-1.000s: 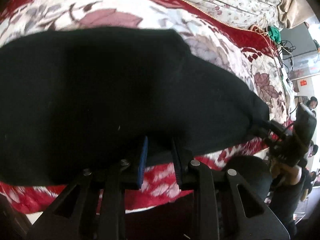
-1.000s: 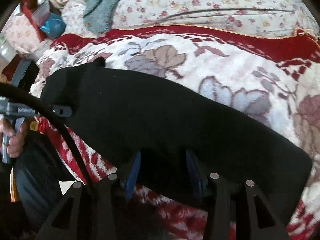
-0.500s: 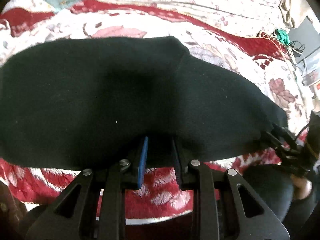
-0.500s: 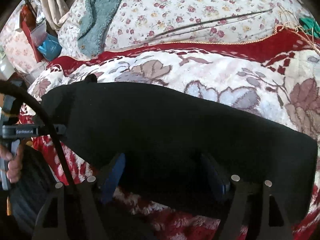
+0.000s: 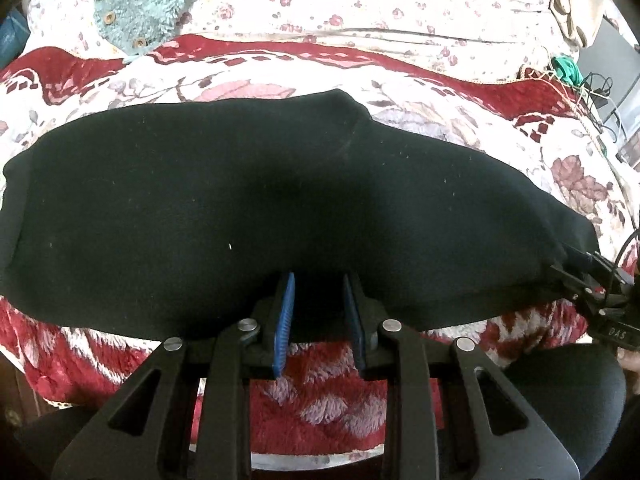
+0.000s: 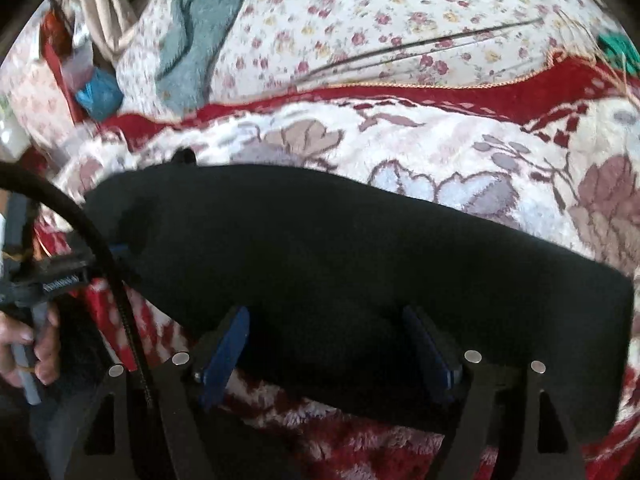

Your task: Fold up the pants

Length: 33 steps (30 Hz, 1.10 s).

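The black pants point(image 5: 260, 200) lie folded lengthwise across a red and white floral blanket point(image 5: 420, 92). My left gripper point(image 5: 318, 280) is at the pants' near edge, its blue-padded jaws narrowly parted with cloth between them. In the right wrist view the pants point(image 6: 340, 248) run from left to lower right. My right gripper point(image 6: 328, 312) stands wide open at their near edge, the cloth lying between its fingers. The right gripper also shows in the left wrist view point(image 5: 592, 280) at the pants' right end. The left gripper shows at the left of the right wrist view point(image 6: 100, 260).
A teal fleece garment point(image 5: 148, 4) lies on the flowered sheet point(image 5: 360, 4) beyond the blanket. Cables and a green bundle point(image 5: 568, 68) sit at the far right. A blue bag point(image 6: 98, 94) and clutter lie at the bed's left end.
My right gripper's jaws have opened wide and let go of the pants. Both cameras have drawn back and tilted up. The pants now lie flat on the blanket.
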Each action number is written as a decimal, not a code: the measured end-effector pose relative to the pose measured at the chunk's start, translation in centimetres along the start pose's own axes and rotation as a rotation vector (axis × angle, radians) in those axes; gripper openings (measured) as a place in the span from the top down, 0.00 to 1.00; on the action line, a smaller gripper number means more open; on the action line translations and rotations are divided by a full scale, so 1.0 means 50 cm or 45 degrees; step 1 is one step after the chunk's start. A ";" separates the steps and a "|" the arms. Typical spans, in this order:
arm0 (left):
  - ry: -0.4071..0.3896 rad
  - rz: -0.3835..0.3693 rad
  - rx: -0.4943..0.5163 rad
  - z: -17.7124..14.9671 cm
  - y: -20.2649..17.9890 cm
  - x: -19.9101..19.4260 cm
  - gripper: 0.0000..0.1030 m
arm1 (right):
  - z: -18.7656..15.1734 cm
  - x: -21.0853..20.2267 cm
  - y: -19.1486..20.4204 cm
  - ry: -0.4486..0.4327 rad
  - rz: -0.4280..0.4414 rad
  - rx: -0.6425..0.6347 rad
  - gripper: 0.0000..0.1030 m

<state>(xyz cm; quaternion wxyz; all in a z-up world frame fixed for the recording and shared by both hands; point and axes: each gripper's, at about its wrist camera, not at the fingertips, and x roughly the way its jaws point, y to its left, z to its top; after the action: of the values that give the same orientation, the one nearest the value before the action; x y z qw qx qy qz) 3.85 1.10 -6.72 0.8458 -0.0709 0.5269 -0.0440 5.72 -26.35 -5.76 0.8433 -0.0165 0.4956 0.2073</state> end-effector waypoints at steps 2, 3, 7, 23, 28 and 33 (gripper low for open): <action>-0.019 -0.027 -0.022 -0.002 0.006 0.000 0.76 | 0.011 -0.004 -0.004 0.018 -0.007 0.028 0.33; -0.025 -0.044 -0.039 -0.003 0.011 0.000 0.75 | 0.017 -0.017 -0.015 0.005 0.007 0.079 0.48; -0.037 -0.088 -0.075 -0.003 0.021 -0.003 0.74 | 0.000 -0.161 -0.137 -0.262 0.181 0.467 0.51; -0.048 -0.160 -0.157 -0.004 0.035 -0.005 0.74 | -0.305 -0.138 -0.310 -0.570 0.391 1.452 0.39; -0.047 -0.158 -0.163 -0.003 0.035 -0.005 0.74 | -0.272 -0.140 -0.293 -0.625 0.274 1.382 0.39; -0.046 -0.166 -0.165 -0.003 0.037 -0.004 0.74 | -0.236 -0.114 -0.293 -0.606 0.287 1.307 0.62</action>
<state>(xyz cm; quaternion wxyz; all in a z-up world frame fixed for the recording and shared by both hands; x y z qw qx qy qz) 3.60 2.95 -6.90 0.8442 -0.1603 0.5075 -0.0636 -1.10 -44.40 -9.55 0.8042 0.4950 0.3279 0.0267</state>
